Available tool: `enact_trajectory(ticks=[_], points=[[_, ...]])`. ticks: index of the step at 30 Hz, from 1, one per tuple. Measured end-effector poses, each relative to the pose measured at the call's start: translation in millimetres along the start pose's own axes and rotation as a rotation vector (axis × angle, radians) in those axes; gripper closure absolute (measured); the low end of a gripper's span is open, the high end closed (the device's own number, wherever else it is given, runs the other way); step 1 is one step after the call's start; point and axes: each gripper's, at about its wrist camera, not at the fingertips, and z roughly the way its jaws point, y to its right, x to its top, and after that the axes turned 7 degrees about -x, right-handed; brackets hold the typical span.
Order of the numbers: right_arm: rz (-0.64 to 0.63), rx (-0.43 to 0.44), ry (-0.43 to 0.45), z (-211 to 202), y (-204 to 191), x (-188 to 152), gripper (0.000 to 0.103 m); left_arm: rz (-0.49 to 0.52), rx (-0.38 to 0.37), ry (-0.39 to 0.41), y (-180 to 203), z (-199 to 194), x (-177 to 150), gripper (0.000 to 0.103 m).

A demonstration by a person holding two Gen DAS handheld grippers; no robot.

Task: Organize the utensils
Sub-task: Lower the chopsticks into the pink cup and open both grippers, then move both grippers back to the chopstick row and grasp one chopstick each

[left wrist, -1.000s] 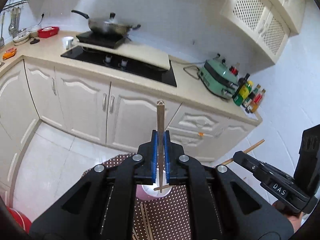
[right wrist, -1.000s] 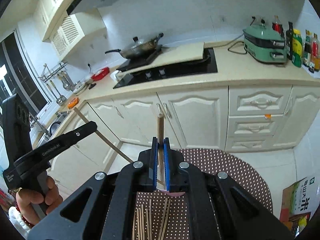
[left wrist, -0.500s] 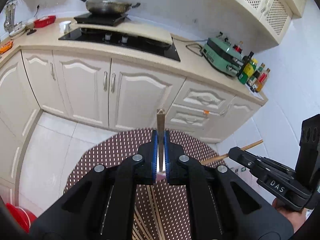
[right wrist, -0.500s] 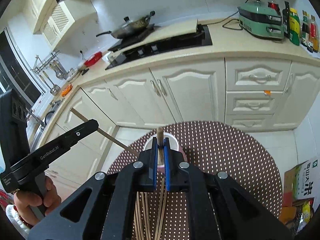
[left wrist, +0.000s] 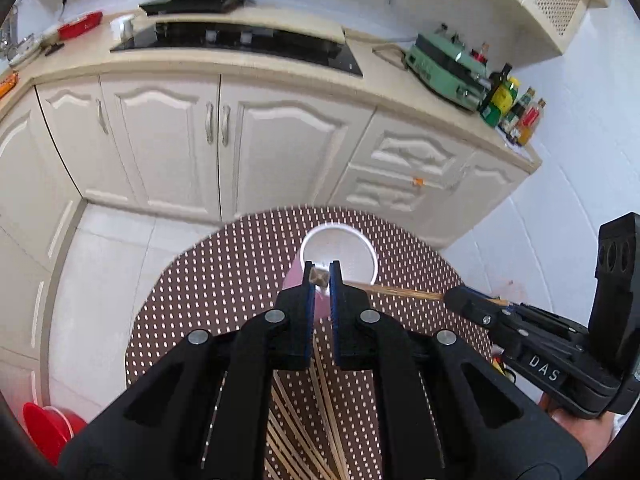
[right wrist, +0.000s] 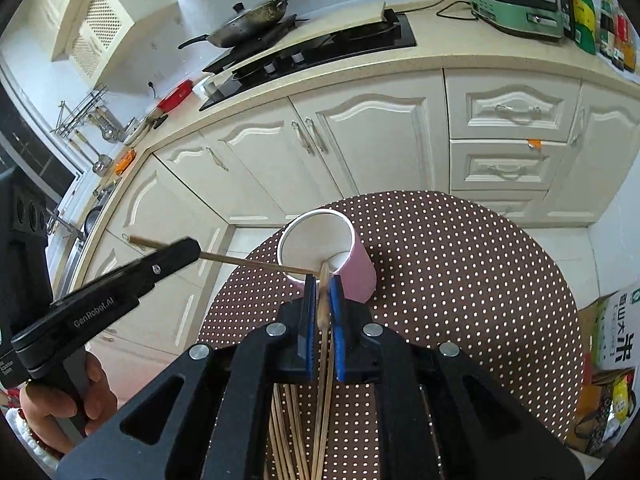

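A pink paper cup [left wrist: 338, 235] with a white inside stands on a round brown dotted table [left wrist: 240, 280]. My left gripper [left wrist: 320, 280] hovers just short of the cup's rim, shut on a wooden chopstick [left wrist: 319, 277] seen end-on. In the right wrist view that chopstick [right wrist: 248, 261] slants from the left gripper [right wrist: 192, 249] into the cup [right wrist: 362, 276]. My right gripper [right wrist: 322, 285] holds another chopstick [right wrist: 323, 300] whose tip reaches into the cup's mouth. Its jaws are opening, with the chopstick still between the pads. The left wrist view shows this gripper [left wrist: 452, 298] at the right.
Several loose chopsticks [right wrist: 288, 440] lie on the table [right wrist: 460, 280] under my grippers. Cream cabinets [left wrist: 180, 140] and a counter with a hob, a wok and bottles stand behind. A red bucket [left wrist: 44, 424] sits on the floor, and a cardboard box [right wrist: 612, 328] at the right.
Both grippers have sunk and tipped down towards the cup. The two chopstick tips, earlier above the table, now reach the cup's mouth. Both pairs of jaws stand slightly wider.
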Motion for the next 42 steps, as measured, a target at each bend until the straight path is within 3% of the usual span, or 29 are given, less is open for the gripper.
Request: enact_trajectory(ticks=[1, 3, 4, 5, 9, 18, 22, 28, 36, 42], points=[[0.004, 0.006, -0.003, 0, 0, -1, 0.095, 0.000, 0.004, -0.012, 0, 2, -1, 0.092], [0.010, 0.007, -0.005, -2, 0, -1, 0.093, 0.004, 0.021, -0.025, -1, 2, -4, 0.074], [0.011, 0.006, -0.001, -4, 0, -1, 0.092, 0.003, 0.029, -0.020, -1, 1, -6, 0.052], [0.013, 0.005, 0.001, -5, -1, -2, 0.088, 0.001, 0.037, -0.012, -1, -1, -8, 0.046], [0.021, -0.001, 0.023, -14, 0, -4, 0.077, -0.001, 0.052, -0.011, -4, -7, -15, 0.046], [0.055, -0.024, 0.034, -22, 12, -19, 0.073, -0.077, 0.050, -0.004, -29, -25, -36, 0.046], [0.057, -0.037, -0.001, -16, 16, -36, 0.073, -0.112, 0.089, -0.029, -49, -20, -52, 0.046], [0.043, -0.046, -0.078, 2, 12, -58, 0.073, -0.192, 0.141, -0.142, -79, 9, -92, 0.046], [0.006, -0.054, -0.181, 34, 7, -82, 0.073, -0.211, 0.184, -0.281, -91, 50, -130, 0.046], [-0.014, -0.053, -0.258, 60, 4, -89, 0.073, -0.204, 0.216, -0.340, -97, 71, -153, 0.046]])
